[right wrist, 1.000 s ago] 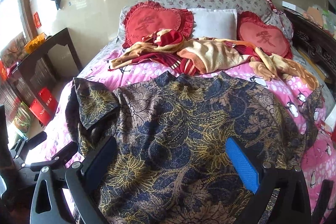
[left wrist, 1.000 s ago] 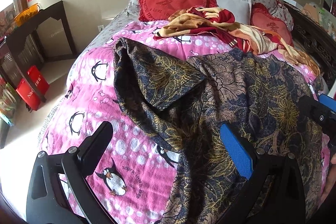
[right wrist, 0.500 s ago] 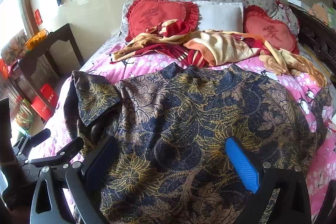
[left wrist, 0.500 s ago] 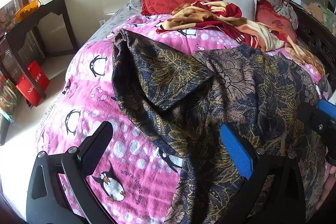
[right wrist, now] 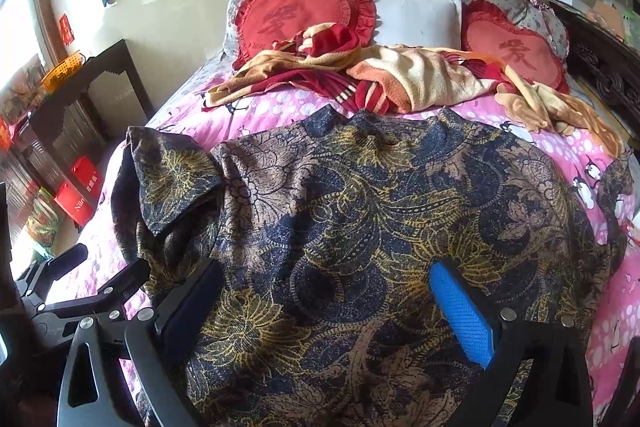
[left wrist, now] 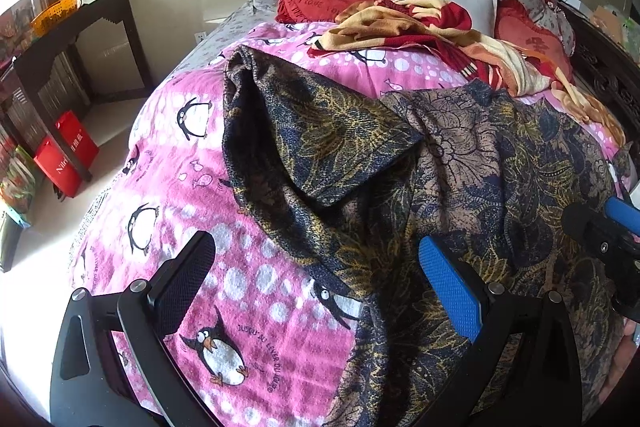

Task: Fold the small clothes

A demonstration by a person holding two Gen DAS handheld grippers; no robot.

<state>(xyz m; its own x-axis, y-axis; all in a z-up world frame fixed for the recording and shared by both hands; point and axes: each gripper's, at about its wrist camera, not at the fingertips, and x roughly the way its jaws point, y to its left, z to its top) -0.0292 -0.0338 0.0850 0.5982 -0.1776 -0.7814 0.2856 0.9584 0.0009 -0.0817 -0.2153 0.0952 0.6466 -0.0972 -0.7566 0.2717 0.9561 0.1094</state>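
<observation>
A dark floral shirt (right wrist: 360,211) with navy, gold and brown patterns lies spread on the pink penguin bedspread (left wrist: 168,187). Its left sleeve (left wrist: 320,131) is folded inward over the body. My left gripper (left wrist: 316,287) hovers open over the shirt's left edge, one finger above the bedspread, the blue pad (left wrist: 448,287) above the cloth. My right gripper (right wrist: 328,307) is open above the shirt's lower middle, holding nothing. The right gripper also shows at the right edge of the left wrist view (left wrist: 600,235), and the left gripper (right wrist: 80,287) at the lower left of the right wrist view.
A crumpled red and cream garment (right wrist: 400,75) lies beyond the shirt. Two red heart cushions (right wrist: 296,15) and pillows (right wrist: 416,15) line the headboard. A dark side table (left wrist: 80,39) and red bags (left wrist: 64,155) stand left of the bed. Carved dark furniture (right wrist: 608,67) borders the right.
Both grippers have crept slightly forward and lower over the shirt, which looms a bit larger. The shirt itself lies unchanged, and both grippers stay open.
</observation>
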